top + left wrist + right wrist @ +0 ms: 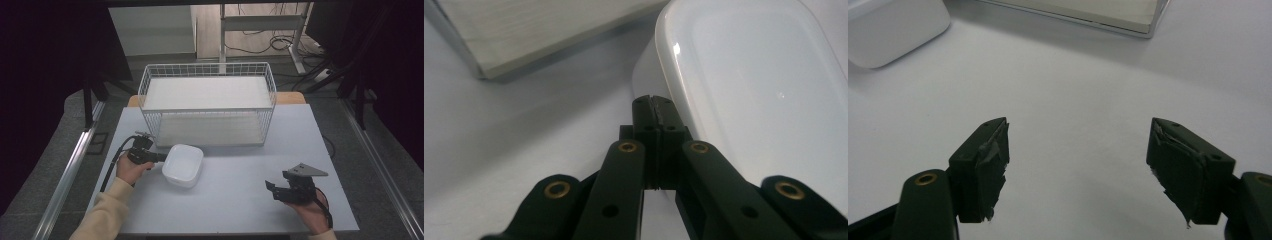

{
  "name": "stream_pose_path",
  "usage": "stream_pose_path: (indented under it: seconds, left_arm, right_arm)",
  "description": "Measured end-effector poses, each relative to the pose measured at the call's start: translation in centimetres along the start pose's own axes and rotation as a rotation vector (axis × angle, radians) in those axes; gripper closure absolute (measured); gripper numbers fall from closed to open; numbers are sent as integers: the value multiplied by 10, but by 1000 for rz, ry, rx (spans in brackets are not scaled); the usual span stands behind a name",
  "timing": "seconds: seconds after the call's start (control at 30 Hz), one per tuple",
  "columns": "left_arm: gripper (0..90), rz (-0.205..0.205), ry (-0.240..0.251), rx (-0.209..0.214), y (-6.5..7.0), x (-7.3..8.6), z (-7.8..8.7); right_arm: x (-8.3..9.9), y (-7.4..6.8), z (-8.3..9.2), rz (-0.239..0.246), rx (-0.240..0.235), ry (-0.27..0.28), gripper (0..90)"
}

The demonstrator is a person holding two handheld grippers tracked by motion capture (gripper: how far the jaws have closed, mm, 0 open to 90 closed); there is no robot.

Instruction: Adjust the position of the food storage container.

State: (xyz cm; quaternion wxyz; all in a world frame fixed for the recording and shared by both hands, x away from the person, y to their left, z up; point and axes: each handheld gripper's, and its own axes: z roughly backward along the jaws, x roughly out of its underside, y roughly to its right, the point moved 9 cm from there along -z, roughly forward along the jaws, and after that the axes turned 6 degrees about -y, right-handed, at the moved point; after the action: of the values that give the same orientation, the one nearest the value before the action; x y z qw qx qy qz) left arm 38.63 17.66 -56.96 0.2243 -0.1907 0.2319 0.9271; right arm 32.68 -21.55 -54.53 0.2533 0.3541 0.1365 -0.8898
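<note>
A white rounded-rectangle container (183, 165) lies on the grey table, just in front of the wire basket. My left gripper (161, 157) lies level at the container's left edge. In the left gripper view, the left gripper (654, 102) has its jaws pressed together with nothing between them, the tips right against the container's (754, 85) rim. My right gripper (271, 190) rests near the table's front right, pointing left. In its own view, the right gripper (1078, 125) stands open over bare table, with the container (893, 30) far off at the upper left.
A white wire basket (207, 65) with a pale board floor stands at the back middle of the table (240, 200). Its base shows in the left gripper view (539, 30) and the right gripper view (1088, 10). Cables and desk legs lie beyond the table.
</note>
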Motion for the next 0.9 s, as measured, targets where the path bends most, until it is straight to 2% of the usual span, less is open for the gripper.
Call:
stream_pose_path:
  seconds: [0.27, 0.33, 0.43, 0.53, 0.9]
  left_arm:
    - [900, -15, -6, 36, 17, 0, -8]
    - [900, -23, -12, 67, 26, 0, -12]
    - [900, -31, -15, 74, 31, 0, -15]
    - [900, -57, -26, 79, 40, 1, -18]
    - [900, -92, -37, 111, 63, 0, -27]
  right_arm:
    - [0, -1, 0, -1, -1, 0, 254]
    - [0, 0, 0, 0, 1, 0, 254]
    - [0, 0, 0, 0, 0, 0, 254]
    - [0, -1, 0, 1, 1, 0, 254]
    - [0, -1, 0, 2, 0, -3, 254]
